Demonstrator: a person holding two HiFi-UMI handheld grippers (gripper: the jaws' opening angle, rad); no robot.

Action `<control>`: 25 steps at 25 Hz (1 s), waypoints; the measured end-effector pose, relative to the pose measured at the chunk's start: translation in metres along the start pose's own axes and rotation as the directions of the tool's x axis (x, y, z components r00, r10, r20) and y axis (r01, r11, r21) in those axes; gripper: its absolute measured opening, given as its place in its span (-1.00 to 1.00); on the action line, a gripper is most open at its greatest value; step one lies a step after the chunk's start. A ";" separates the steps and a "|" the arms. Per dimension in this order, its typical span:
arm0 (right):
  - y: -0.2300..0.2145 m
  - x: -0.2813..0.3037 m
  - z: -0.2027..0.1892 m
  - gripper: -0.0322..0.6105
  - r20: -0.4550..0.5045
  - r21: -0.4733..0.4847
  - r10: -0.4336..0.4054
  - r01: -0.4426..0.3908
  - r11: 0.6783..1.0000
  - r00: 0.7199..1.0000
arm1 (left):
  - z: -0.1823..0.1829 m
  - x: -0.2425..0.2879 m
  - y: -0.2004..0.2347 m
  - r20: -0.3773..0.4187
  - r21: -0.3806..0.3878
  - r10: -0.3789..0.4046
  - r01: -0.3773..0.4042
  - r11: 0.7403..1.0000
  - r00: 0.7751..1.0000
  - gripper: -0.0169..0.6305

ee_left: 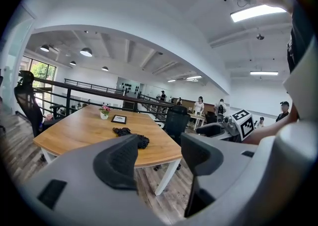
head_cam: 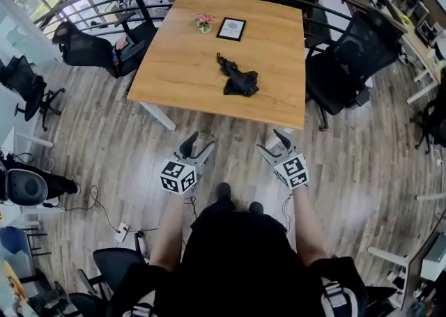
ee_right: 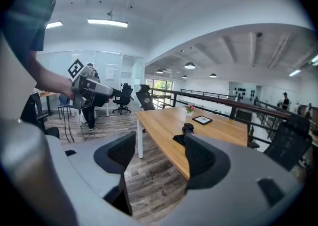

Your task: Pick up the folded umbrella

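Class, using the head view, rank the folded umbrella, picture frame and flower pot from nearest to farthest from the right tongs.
1. Folded umbrella, foremost, central.
2. Picture frame, far end, centre.
3. Flower pot, just left of the frame.

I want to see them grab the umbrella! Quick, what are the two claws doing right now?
Left claw: open, holding nothing.
Right claw: open, holding nothing.

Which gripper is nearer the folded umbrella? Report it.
Right, narrowly. The right gripper, open, is slightly right of the folded umbrella; the left gripper, also open, is farther off to its left. Both are short of the table.
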State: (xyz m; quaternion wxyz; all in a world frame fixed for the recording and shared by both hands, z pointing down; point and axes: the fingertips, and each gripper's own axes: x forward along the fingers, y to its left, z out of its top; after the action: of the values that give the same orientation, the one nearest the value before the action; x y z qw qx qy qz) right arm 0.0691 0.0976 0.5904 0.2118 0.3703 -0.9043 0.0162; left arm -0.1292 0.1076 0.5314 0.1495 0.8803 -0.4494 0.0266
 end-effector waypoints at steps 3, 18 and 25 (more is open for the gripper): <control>-0.002 0.009 0.003 0.12 -0.013 0.005 -0.023 0.023 1.000 1.000 | 0.002 0.008 0.010 -0.004 -0.002 -0.032 0.032 1.000 0.999 -0.09; 0.004 0.051 0.019 0.11 -0.033 0.039 -0.104 0.105 0.994 0.994 | 0.008 0.023 0.060 -0.039 0.002 -0.135 0.136 0.991 0.990 -0.09; 0.008 0.062 0.016 0.11 -0.046 0.046 -0.109 0.111 0.993 0.993 | 0.003 0.027 0.071 -0.053 -0.009 -0.147 0.147 0.989 0.988 -0.09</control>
State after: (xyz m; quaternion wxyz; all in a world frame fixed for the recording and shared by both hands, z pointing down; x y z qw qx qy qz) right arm 0.0184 0.0587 0.6012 0.2230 0.4243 -0.8769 0.0345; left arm -0.1704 0.0468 0.5508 0.1656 0.9096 -0.3792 0.0380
